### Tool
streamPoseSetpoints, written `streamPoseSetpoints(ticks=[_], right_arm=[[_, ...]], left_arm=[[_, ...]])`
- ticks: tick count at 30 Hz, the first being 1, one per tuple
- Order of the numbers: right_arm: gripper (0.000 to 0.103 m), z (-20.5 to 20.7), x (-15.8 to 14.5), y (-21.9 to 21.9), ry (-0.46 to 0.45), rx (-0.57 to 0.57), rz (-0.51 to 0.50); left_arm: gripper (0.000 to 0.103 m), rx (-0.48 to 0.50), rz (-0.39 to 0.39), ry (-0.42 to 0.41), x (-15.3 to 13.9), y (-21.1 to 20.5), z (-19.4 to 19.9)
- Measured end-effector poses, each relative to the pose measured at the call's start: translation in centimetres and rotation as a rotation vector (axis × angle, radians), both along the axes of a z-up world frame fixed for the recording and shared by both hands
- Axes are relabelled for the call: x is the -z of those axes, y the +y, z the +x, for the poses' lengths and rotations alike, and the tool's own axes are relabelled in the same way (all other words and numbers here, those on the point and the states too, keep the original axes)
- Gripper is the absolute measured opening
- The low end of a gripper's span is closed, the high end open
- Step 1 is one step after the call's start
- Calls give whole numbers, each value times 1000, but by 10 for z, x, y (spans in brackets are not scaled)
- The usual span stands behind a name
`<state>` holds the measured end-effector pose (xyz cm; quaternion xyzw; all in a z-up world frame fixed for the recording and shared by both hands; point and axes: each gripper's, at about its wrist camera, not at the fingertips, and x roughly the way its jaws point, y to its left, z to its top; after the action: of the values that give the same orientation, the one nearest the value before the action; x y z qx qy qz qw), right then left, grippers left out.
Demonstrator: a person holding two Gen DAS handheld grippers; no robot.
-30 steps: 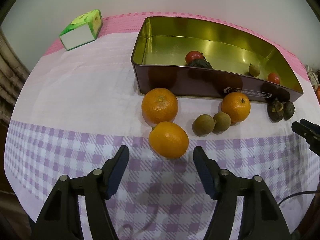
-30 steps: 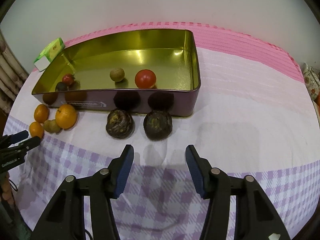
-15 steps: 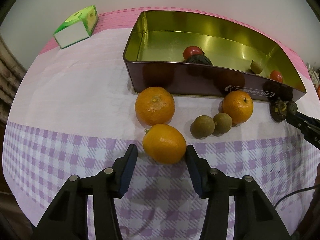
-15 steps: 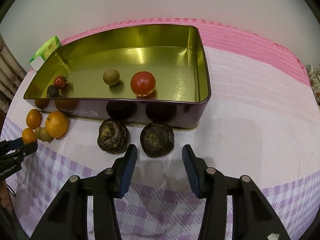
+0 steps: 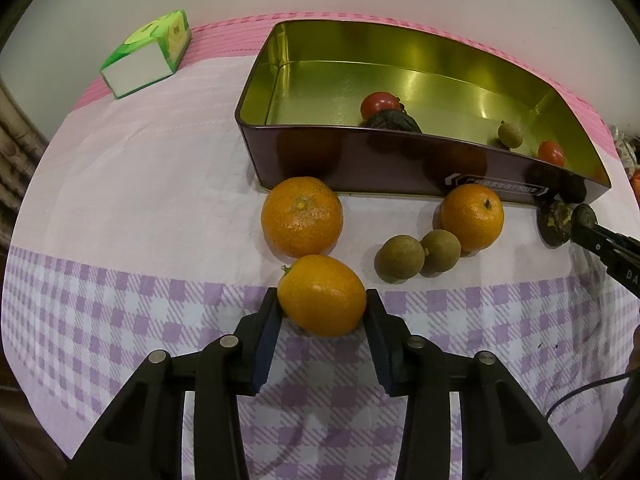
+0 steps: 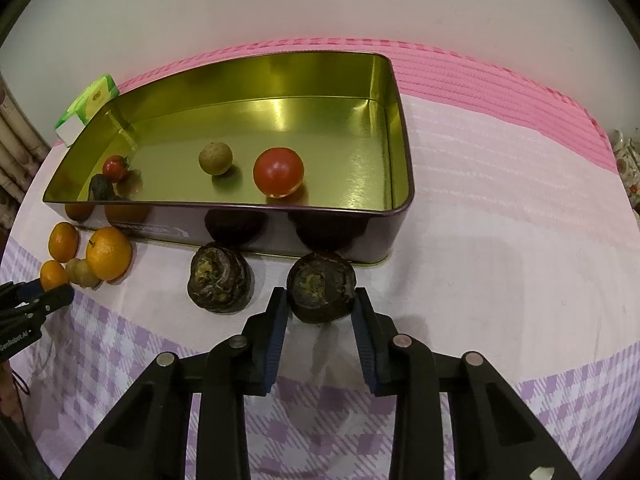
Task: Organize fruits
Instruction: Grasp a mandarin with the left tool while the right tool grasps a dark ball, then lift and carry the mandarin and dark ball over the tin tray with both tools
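A gold-lined metal tin (image 5: 360, 160) (image 6: 360, 236) stands on the checked cloth with two red tomatoes (image 6: 278, 172), a small green-brown fruit (image 6: 215, 158) and a dark fruit inside. My left gripper (image 5: 322, 304) is shut on the near orange (image 5: 322, 295). Two more oranges (image 5: 302, 216) (image 5: 472, 217) and two small brown fruits (image 5: 399, 258) lie in front of the tin. My right gripper (image 6: 321, 300) is shut on a dark wrinkled fruit (image 6: 321, 290). A second dark fruit (image 6: 220, 278) lies to its left.
A green and white carton (image 5: 148, 54) lies at the back left, also in the right wrist view (image 6: 86, 106). The tin's near wall stands just behind the loose fruits. The pink cloth edge meets a pale wall behind.
Both grippers moved forward and closed: the left around the near orange, the right around the right-hand dark fruit.
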<state>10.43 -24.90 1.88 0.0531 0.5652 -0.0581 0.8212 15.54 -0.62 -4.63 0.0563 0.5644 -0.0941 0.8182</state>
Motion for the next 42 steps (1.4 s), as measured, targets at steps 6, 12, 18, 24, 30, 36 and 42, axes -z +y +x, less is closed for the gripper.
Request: streamPoseSetpoints(ticks=[6, 12, 18, 24, 30, 36, 42], right_arm=[[30, -3, -2, 2, -1, -2, 6], [30, -11, -7, 5, -4, -4, 11], [30, -18, -19, 11, -24, -10, 11], [30, -19, -35, 16, -55, -23, 7], [30, -14, -51, 25, -83, -39, 8], [30, -4, -63, 30, -103, -58, 1], [30, 14, -64, 34, -107, -71, 9]], left_arm=[[42, 4, -7, 5, -2, 6, -7], [42, 11, -12, 5, -6, 9, -20], [42, 24, -26, -24, -21, 6, -31], [42, 36, -48, -69, -43, -3, -37], [42, 47, -52, -111, -63, -6, -26], [42, 36, -39, -147, -76, -9, 0], [42, 29, -35, -172, -84, -15, 24]])
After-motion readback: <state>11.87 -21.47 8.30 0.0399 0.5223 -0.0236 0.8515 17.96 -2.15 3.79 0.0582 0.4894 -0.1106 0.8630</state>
